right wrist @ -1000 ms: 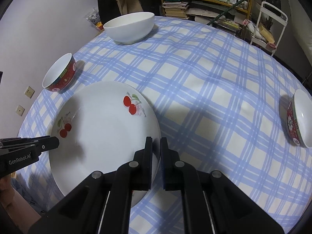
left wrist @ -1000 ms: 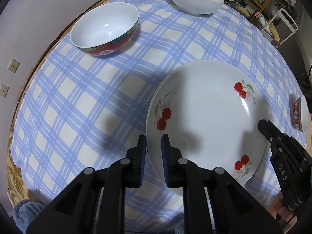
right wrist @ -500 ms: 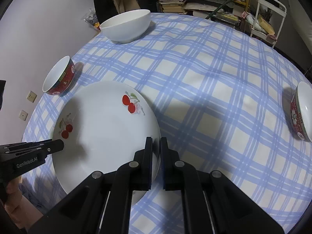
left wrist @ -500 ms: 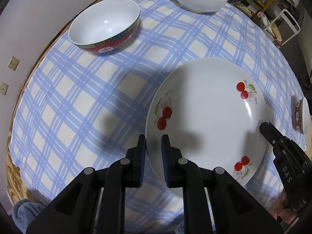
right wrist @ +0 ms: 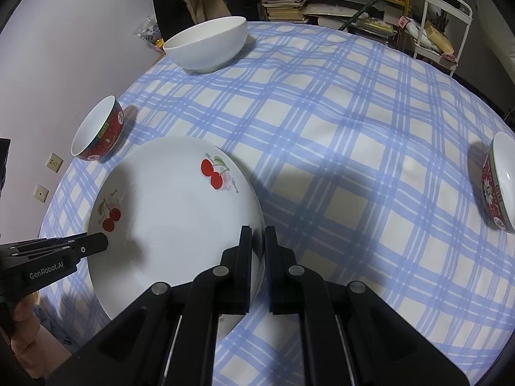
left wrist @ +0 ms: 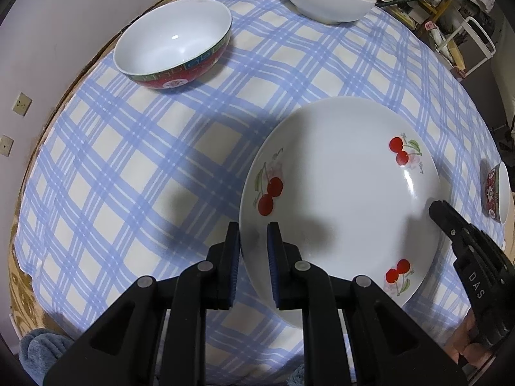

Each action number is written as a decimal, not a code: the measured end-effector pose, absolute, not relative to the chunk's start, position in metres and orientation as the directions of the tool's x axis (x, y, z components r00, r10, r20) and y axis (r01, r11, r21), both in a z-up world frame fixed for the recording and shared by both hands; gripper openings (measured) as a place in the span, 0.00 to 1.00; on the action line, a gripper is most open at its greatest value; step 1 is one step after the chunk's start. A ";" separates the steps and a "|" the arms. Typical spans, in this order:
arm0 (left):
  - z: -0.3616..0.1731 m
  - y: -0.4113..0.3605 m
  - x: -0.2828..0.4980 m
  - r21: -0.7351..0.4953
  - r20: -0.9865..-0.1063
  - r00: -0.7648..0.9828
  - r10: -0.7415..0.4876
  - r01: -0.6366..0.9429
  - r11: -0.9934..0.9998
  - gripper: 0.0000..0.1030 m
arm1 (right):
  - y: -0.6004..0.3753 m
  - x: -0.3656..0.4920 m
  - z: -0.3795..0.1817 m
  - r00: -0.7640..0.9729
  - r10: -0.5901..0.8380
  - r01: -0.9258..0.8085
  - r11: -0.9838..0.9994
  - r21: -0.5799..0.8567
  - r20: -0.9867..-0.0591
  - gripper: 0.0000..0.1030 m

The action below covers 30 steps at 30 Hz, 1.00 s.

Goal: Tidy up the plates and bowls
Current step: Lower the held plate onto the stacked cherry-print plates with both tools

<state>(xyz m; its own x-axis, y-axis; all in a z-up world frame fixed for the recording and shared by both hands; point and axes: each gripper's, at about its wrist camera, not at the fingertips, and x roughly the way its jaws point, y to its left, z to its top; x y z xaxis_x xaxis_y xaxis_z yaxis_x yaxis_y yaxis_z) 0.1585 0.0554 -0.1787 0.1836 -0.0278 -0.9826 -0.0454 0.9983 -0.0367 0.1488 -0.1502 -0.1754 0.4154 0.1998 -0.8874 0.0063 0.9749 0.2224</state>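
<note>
I had the cherry-printed plate (left wrist: pixel 341 193) caught between my two tools, one on each side of its rim. My left hand-held gripper (left wrist: pixel 253 241) was clamped on the plate's left edge, one pad outside the rim and one inside the well. My right hand-held gripper (right wrist: pixel 257 244) was pinched nearly together on the opposite edge, its pads squeezing the thin rim between them. Both pointed steeply down at the plate.

The plate sat at the near side of the bench (right wrist: pixel 354 128), over the blue-checked cloth, directly below and between my hands. From the shadow under its far edge I judged it was lifted clear of the cloth, or at least tilted, though I could not be sure.

What the next move turned on was where the bowls lay from that plate. The red-sided bowl (left wrist: pixel 173 48) stood beyond my left gripper, up and to the left, well apart from the plate. The plain white bowl (right wrist: pixel 206 45) stood farther off at the far edge. A second red-sided bowl (right wrist: pixel 500 183) sat well away on my right side. The line through my two grips ran left to right across the plate, so I judged any carry would have to keep both hands moving together, with my left hand nearer the first red bowl.
</note>
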 end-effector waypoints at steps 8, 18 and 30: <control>-0.166 0.054 0.155 -0.029 -0.972 0.235 -0.019 -0.039 0.999 0.15 | -0.153 0.149 -0.172 0.425 0.215 0.012 0.970 0.243 -0.879 0.08; -0.133 0.044 0.150 0.050 -0.927 0.373 0.042 0.011 0.999 0.18 | -0.155 0.151 -0.164 0.440 0.225 0.011 0.967 0.255 -0.869 0.08; -0.070 0.055 0.204 0.089 -0.867 0.495 0.059 0.038 0.995 0.55 | -0.162 0.193 -0.131 0.488 0.229 -0.018 0.967 0.253 -0.842 0.46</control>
